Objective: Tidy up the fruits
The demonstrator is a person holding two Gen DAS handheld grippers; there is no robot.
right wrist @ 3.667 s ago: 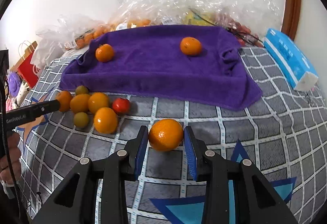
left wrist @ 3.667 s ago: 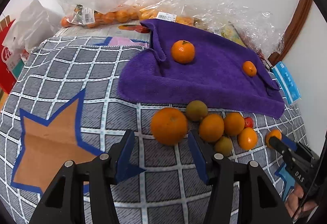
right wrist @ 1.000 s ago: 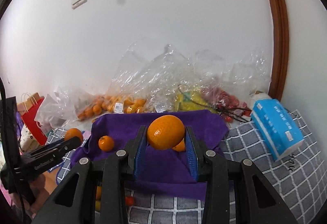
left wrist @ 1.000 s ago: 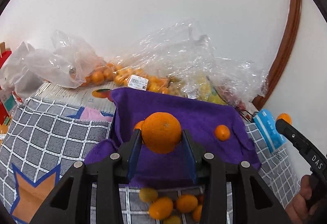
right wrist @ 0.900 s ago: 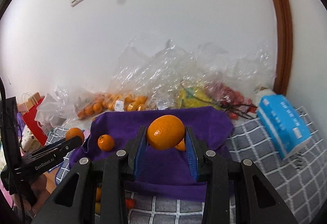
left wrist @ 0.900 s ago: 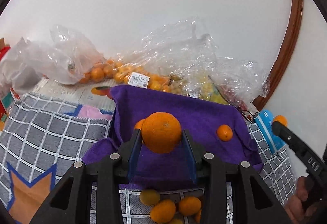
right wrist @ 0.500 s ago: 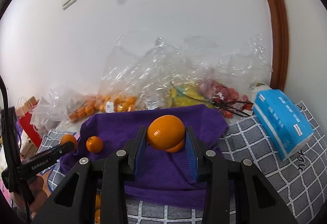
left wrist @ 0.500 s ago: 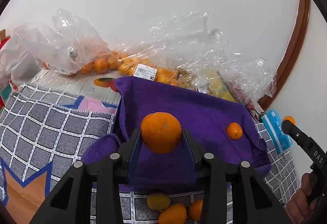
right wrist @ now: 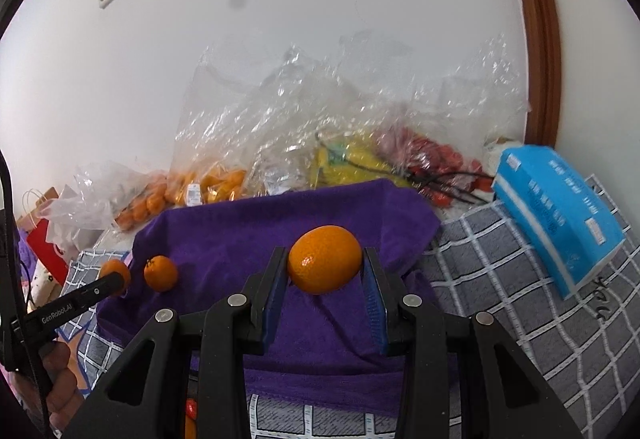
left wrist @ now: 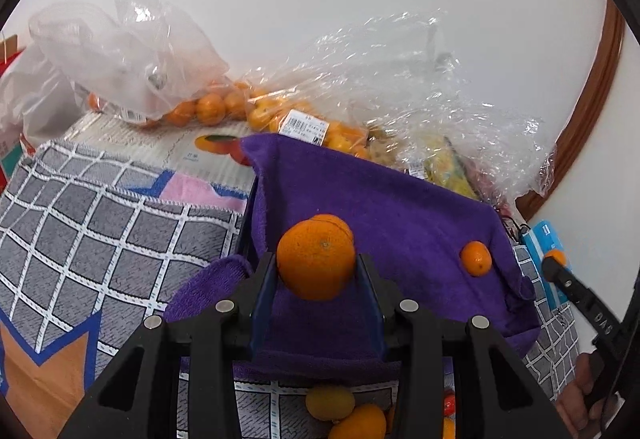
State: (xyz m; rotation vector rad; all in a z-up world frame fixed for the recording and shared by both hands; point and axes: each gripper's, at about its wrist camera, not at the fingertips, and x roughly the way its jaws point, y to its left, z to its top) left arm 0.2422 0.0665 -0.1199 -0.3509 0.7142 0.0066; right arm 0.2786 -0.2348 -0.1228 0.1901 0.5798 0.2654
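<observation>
Left wrist view: the left gripper point(left wrist: 316, 271) is holding a large orange point(left wrist: 315, 259) between its blue pads point(left wrist: 262, 291), above the near part of a purple towel point(left wrist: 400, 211). A second orange is peeking out directly behind the held one; whether the two are touching cannot be told. A small mandarin point(left wrist: 475, 258) is lying on the towel to the right, well apart. Loose fruits point(left wrist: 344, 411) are lying on the grey checked blanket point(left wrist: 100, 223) just past the towel's near edge.

Right wrist view: the right gripper point(right wrist: 325, 271) is gripping another orange point(right wrist: 325, 259) between its two fingers, likewise above the purple towel point(right wrist: 240, 239). A stemmed mandarin point(right wrist: 161, 273) is resting on the towel's left side, near the tip of the left gripper point(right wrist: 114, 279) and its orange. A blue tissue pack point(right wrist: 560, 215) is lying on the blanket at right. Clear plastic bags point(right wrist: 320, 127) holding fruit are standing along the white wall behind the towel.
</observation>
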